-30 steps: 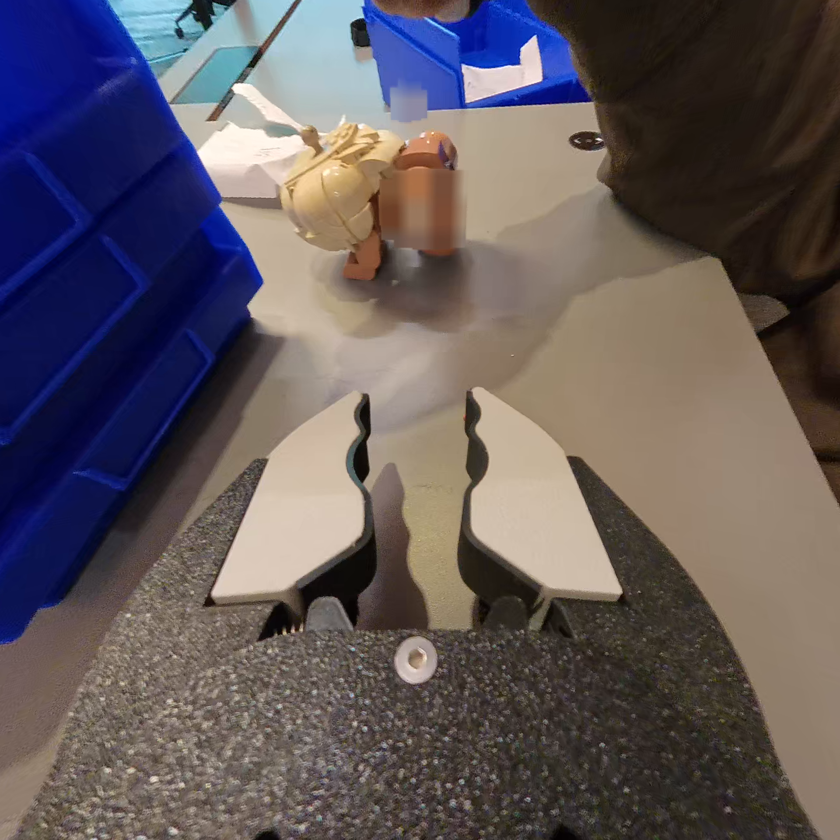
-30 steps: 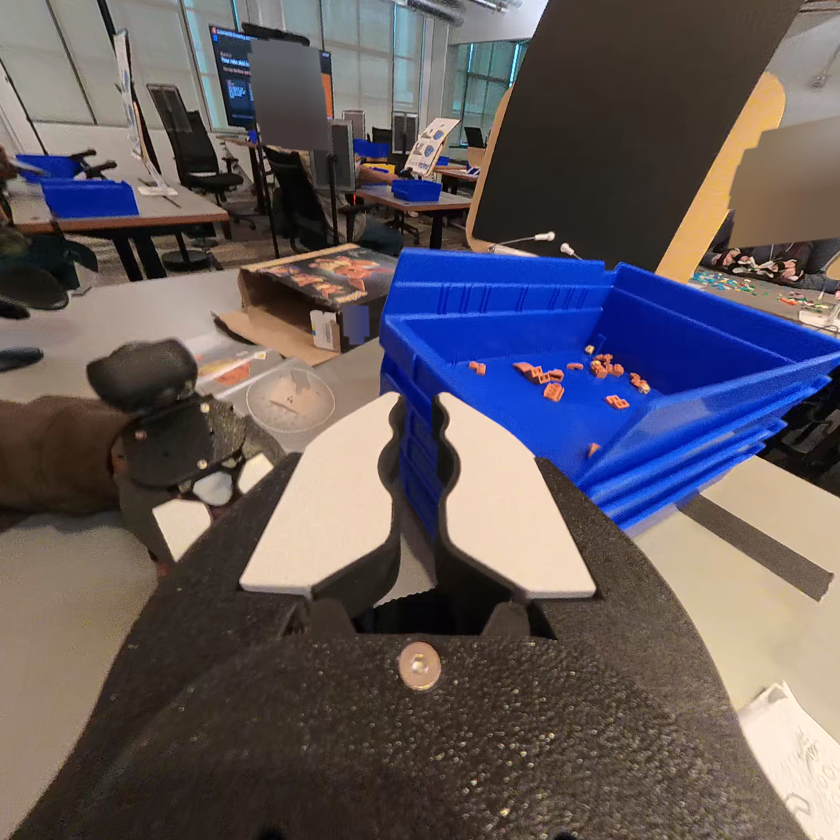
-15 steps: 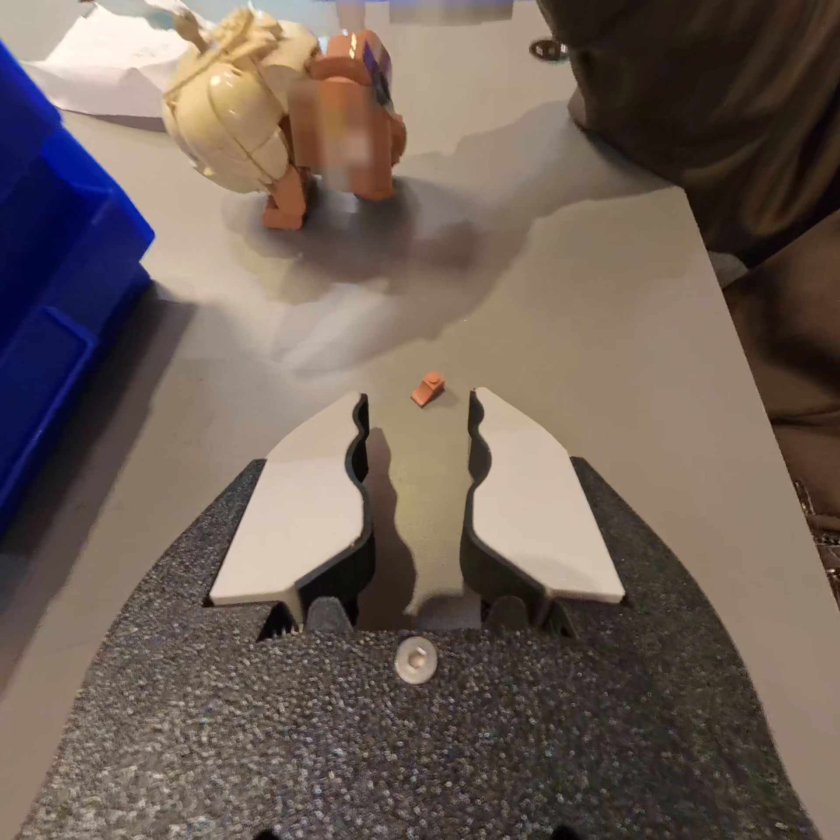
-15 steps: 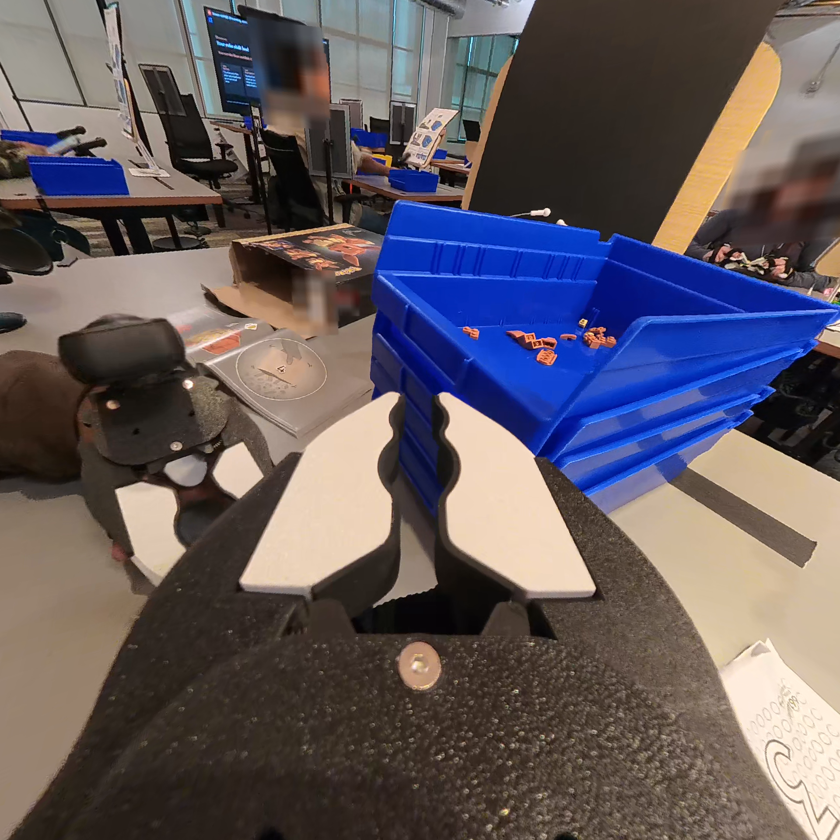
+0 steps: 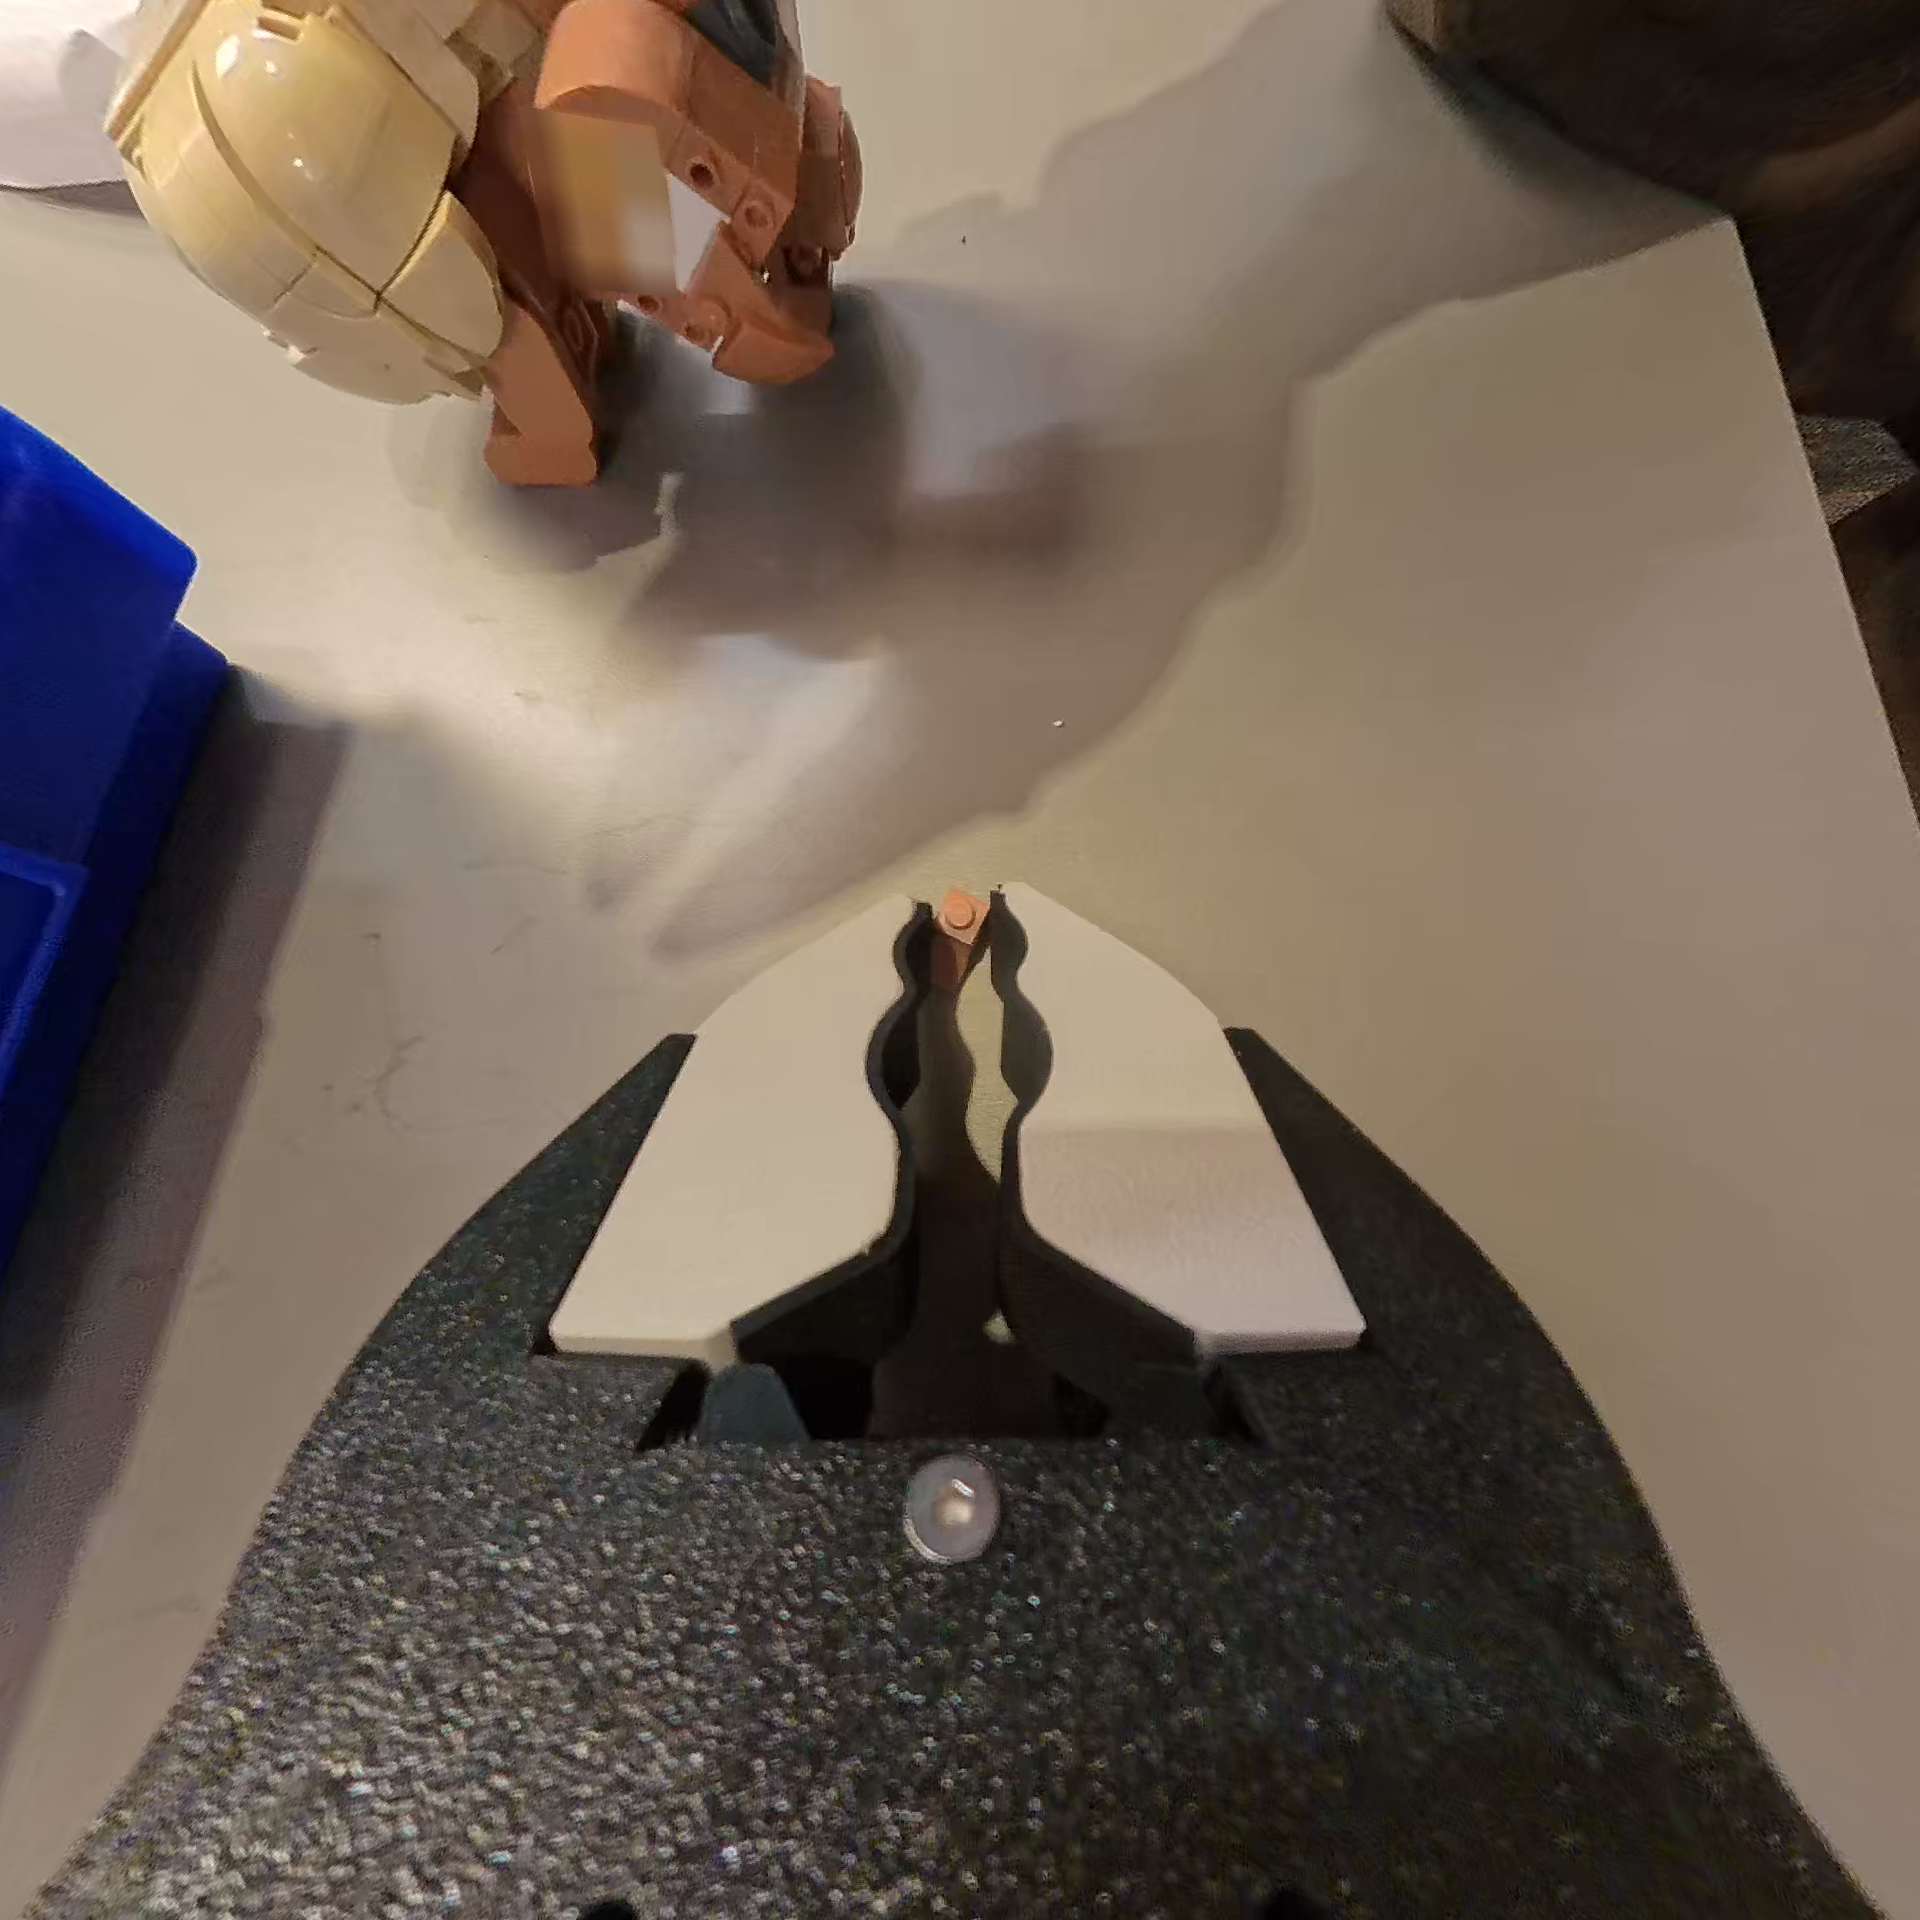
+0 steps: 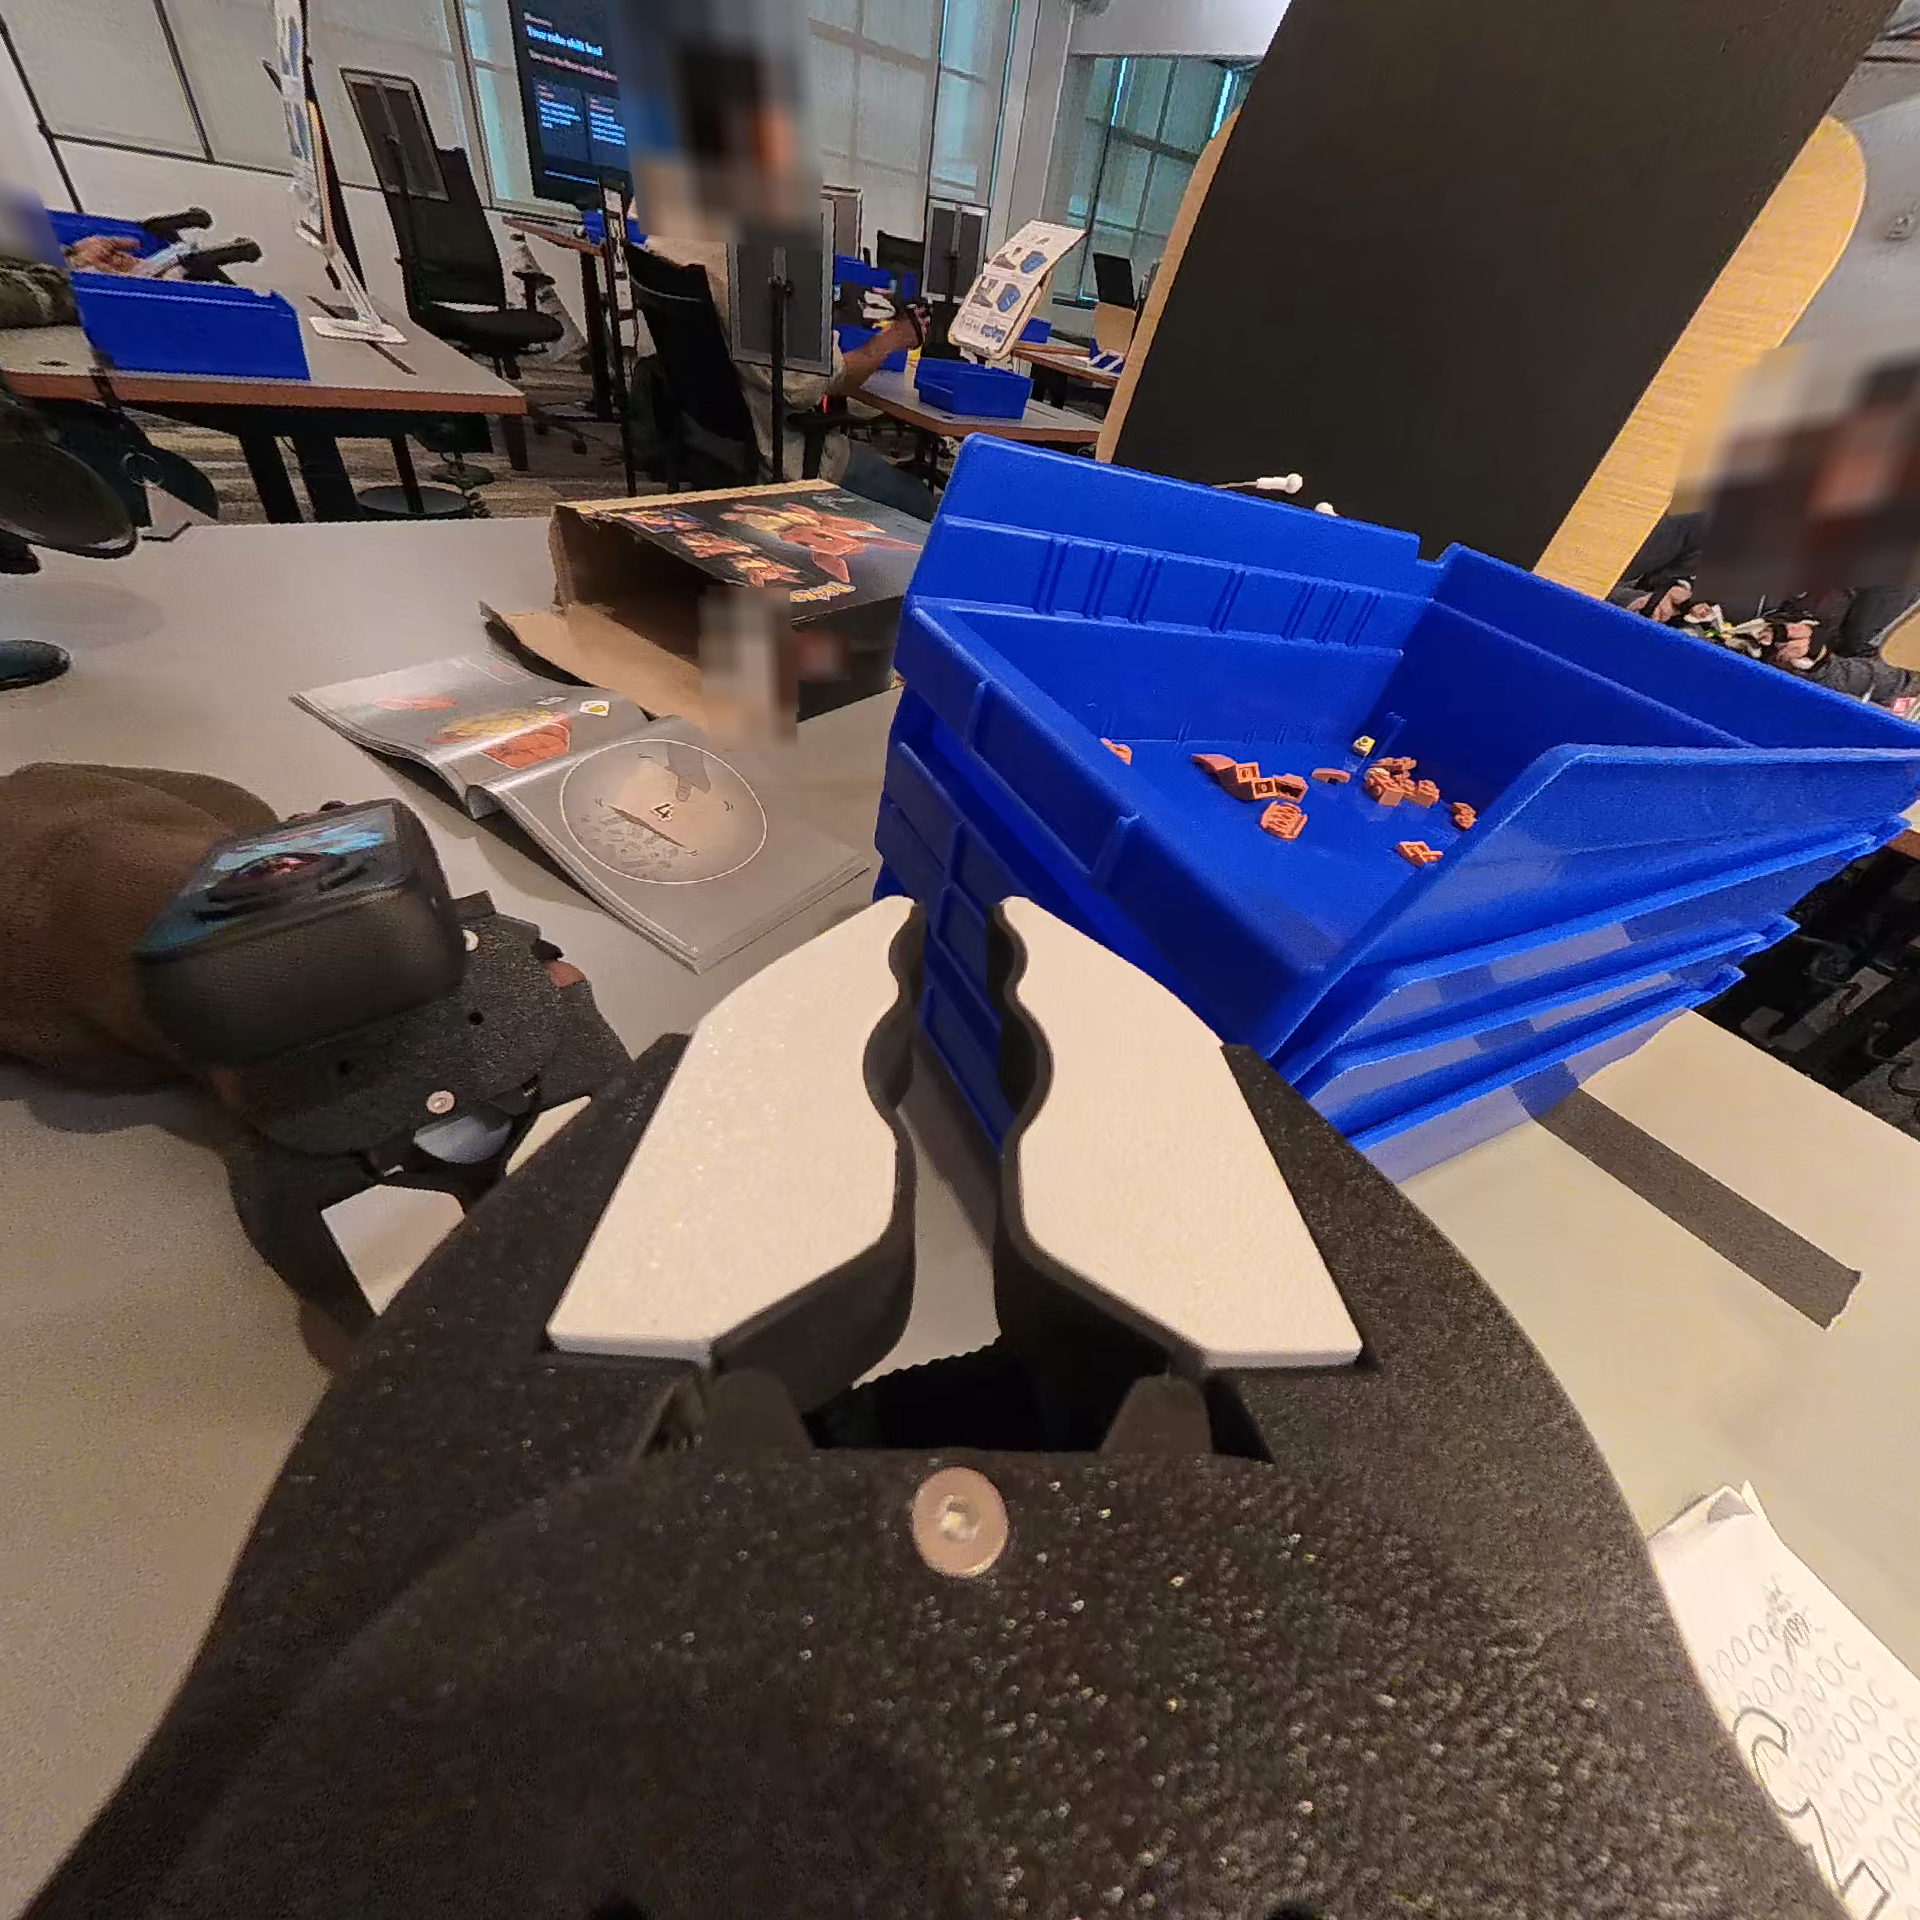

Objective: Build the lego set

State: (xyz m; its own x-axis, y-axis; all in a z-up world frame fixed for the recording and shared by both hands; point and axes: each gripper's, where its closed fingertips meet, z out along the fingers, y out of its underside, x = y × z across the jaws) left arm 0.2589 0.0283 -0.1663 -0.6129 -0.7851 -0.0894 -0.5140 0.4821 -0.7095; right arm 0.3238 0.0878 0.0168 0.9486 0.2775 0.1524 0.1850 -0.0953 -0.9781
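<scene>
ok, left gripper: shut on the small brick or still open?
Shut on it. The left gripper fingertips pinch the small orange brick from both sides, over the grey table.

The left wrist view looks steeply down, close over the grey table (image 5: 1455, 727), model (image 5: 468, 208) at upper left. The right wrist view faces level across it toward stacked blue bins (image 6: 1351, 831) at right. Both show the table.

open-plan office: rows of desks (image 6: 312, 379), office chairs (image 6: 457, 260), wall screen (image 6: 566, 99), big windows (image 6: 1143, 156).
</scene>
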